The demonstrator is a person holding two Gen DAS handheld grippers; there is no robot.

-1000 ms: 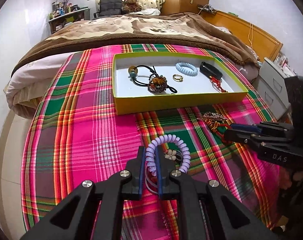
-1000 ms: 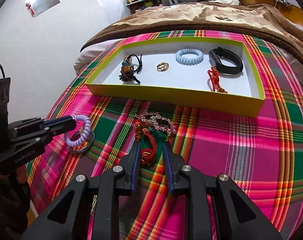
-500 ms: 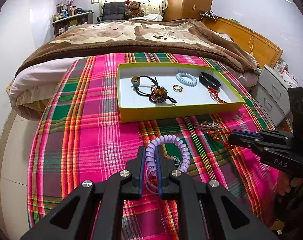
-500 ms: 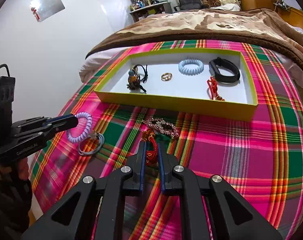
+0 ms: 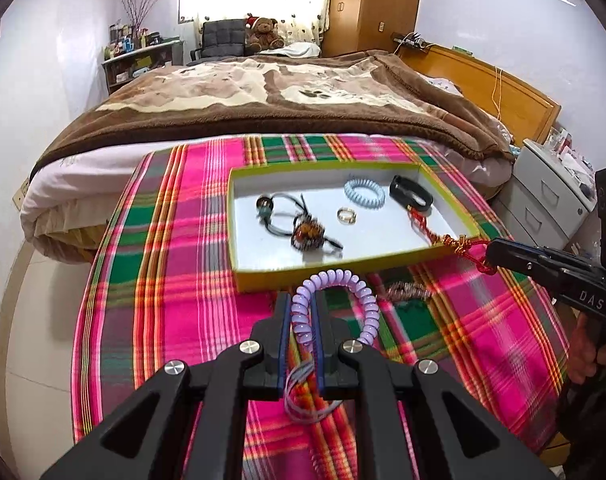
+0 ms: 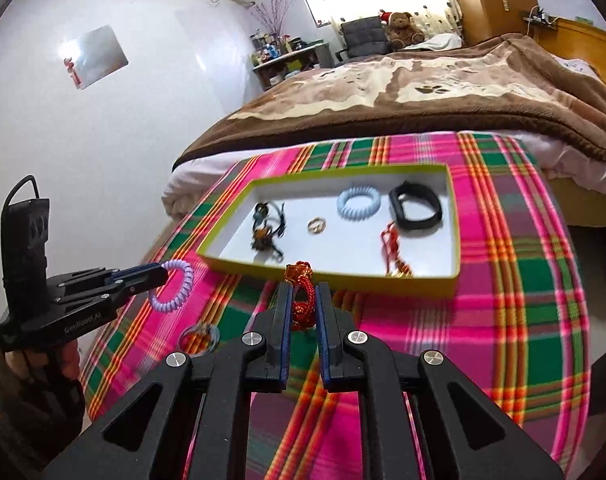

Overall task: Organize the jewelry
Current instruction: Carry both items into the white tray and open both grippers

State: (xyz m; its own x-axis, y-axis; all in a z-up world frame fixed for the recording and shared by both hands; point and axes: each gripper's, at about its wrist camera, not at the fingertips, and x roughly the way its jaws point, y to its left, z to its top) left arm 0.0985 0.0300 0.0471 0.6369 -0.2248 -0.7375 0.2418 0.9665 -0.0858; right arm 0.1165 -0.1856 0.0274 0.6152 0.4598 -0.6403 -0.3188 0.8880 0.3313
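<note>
My left gripper [image 5: 301, 304] is shut on a purple spiral bracelet [image 5: 355, 288] and holds it above the plaid cloth, just in front of the yellow-rimmed tray [image 5: 303, 276]. It also shows in the right wrist view [image 6: 174, 286]. My right gripper [image 6: 303, 292] is shut on a red braided cord charm [image 6: 301, 296], lifted near the tray's front wall [image 6: 343, 280]; the left wrist view shows the charm [image 5: 469, 250] hanging at the tray's right front corner. The tray holds a blue spiral bracelet [image 5: 364, 193], a black band [image 5: 410, 196], a gold ring [image 5: 346, 215], a beaded cord piece [image 5: 307, 236] and another red charm [image 6: 391, 248].
A sparkly brooch [image 5: 407, 290] and a thin clear-and-blue ring [image 6: 199, 336] lie on the plaid cloth [image 5: 163, 280] in front of the tray. A bed with a brown blanket [image 5: 263, 96] lies behind. Grey drawers [image 5: 543, 200] stand at the right.
Both grippers have risen and moved toward the tray, carrying the purple bracelet and the red charm off the cloth. The right gripper closed on the charm within the last second.
</note>
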